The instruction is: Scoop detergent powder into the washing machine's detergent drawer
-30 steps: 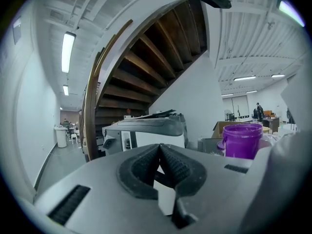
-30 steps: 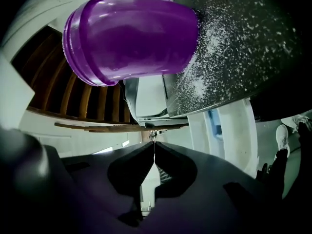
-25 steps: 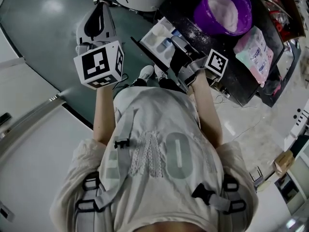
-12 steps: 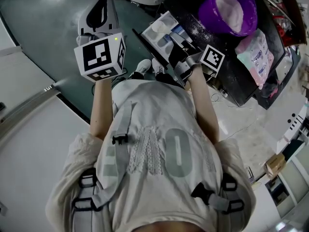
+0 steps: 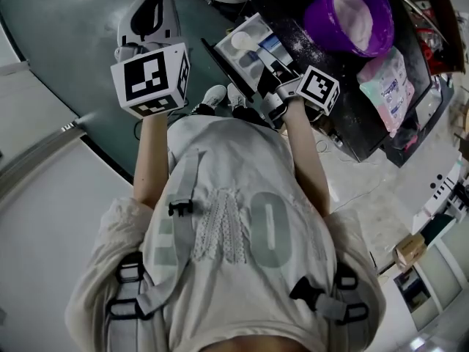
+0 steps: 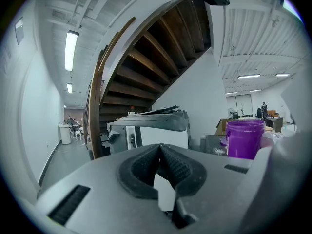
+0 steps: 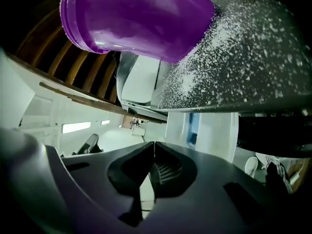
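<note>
Head view showed the detergent drawer (image 5: pixel 248 50) pulled out at the near left edge of the dark counter (image 5: pixel 366 123), its pale compartments facing up, probably so that powder could be tipped in from above. To its right and farther back stood the purple tub (image 5: pixel 350 13), uncovered and partly full of white powder, close enough to the drawer for a short carry. Loose grains lay scattered on the counter between the two. A pink bag (image 5: pixel 388 79) lay on the counter to the right of the tub. No scoop could be picked out with any certainty.

The right gripper (image 7: pixel 154 143) was stretched forward on a nearly straight forearm, just beside the drawer's right side and low against the counter edge; its own view looked up at the tub's underside and the speckled counter. Its fingers were pressed together at the tips, with nothing between them.

The left gripper (image 6: pixel 159 146) was held well apart to the left, over the green floor, the forearm raised and pointing away from the body. Its fingers also met at the tips and gripped nothing, so it seemed to be idle.
</note>
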Motion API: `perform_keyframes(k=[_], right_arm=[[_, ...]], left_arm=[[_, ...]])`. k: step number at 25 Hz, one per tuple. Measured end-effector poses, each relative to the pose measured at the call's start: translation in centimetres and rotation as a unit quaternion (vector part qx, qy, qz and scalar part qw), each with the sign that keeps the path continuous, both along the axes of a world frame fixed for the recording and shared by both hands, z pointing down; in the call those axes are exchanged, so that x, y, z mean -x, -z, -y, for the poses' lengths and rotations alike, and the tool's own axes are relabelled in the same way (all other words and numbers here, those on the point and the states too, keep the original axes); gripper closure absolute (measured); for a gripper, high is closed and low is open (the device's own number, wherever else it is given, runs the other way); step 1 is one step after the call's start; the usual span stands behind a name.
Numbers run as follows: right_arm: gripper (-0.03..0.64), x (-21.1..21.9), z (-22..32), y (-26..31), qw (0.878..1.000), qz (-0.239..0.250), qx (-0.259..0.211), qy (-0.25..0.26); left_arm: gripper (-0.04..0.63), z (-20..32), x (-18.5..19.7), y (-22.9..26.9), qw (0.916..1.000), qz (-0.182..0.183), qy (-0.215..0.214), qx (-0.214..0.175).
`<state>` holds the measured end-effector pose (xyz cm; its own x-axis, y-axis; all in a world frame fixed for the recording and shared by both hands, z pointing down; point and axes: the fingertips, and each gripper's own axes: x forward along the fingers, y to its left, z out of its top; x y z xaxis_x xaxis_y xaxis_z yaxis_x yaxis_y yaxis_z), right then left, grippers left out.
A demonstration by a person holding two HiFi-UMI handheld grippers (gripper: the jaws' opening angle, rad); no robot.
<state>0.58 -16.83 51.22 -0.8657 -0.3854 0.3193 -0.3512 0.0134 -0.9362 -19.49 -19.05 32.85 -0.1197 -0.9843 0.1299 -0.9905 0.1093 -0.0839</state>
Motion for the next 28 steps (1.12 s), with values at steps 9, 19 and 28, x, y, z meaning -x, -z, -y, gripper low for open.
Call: perform_keyframes(k=[9, 19, 28], right_arm=[[0.606, 0.0, 0.1, -0.1, 0.998, -0.045, -0.041, 0.028], [0.606, 0.8, -0.2, 0.7, 0.935, -0.208, -0.249, 0.141], [0.606, 1.7, -0.4, 1.7, 0.826, -0.318, -0.405, 0.231]], left_arm=[[0.575, -0.1, 0.1, -0.5, 1.0, -0.005, 0.0, 0.006], [0.575, -0.4, -0.2, -0.6, 1.0, -0.006, 0.001, 0.004], [0.575, -1.4, 0.3, -0.6, 0.9999, -0.01, 0.008, 0.005]])
